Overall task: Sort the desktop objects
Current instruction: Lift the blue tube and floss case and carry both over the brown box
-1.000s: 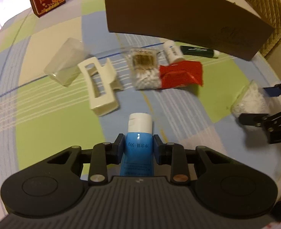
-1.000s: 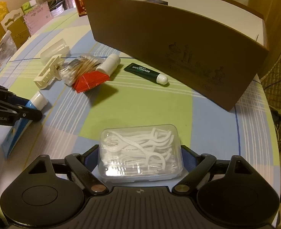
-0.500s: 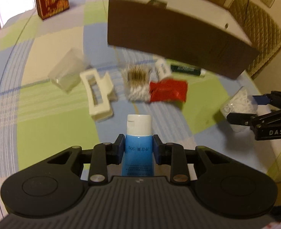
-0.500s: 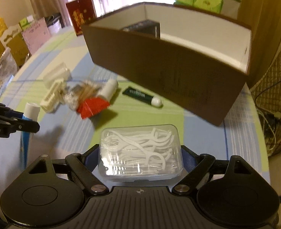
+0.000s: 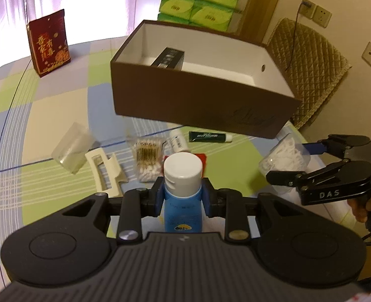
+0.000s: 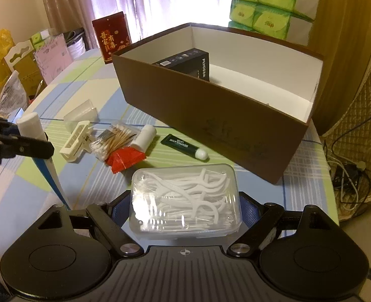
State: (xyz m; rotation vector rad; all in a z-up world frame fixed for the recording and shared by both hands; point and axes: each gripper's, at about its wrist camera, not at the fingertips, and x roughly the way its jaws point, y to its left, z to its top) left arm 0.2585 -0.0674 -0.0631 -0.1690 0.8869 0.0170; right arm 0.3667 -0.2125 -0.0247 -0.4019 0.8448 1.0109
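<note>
My left gripper [image 5: 182, 196] is shut on a blue tube with a white cap [image 5: 182, 188], held above the checked tablecloth. My right gripper [image 6: 185, 207] is shut on a clear box of white floss picks [image 6: 185, 198], also off the table. In the left wrist view the right gripper [image 5: 293, 163] with the floss box [image 5: 283, 159] hangs at the right. In the right wrist view the left gripper [image 6: 32, 139] and its tube [image 6: 43, 148] are at the left. The open brown box [image 5: 200, 105] [image 6: 210, 115] stands behind, with a black carton [image 5: 169, 58] [image 6: 185, 64] inside.
On the cloth before the box lie a dark green tube [image 6: 184, 146], a white bottle [image 6: 143, 138], a red packet [image 6: 125, 159], a bag of cotton swabs [image 6: 112, 141], a cream clip [image 6: 76, 142] and a clear case [image 6: 81, 112]. A red carton [image 5: 49, 42] stands far left.
Both grippers have risen with their loads, and the views have tilted up so the inside of the brown box now shows. Both grips are unchanged.
</note>
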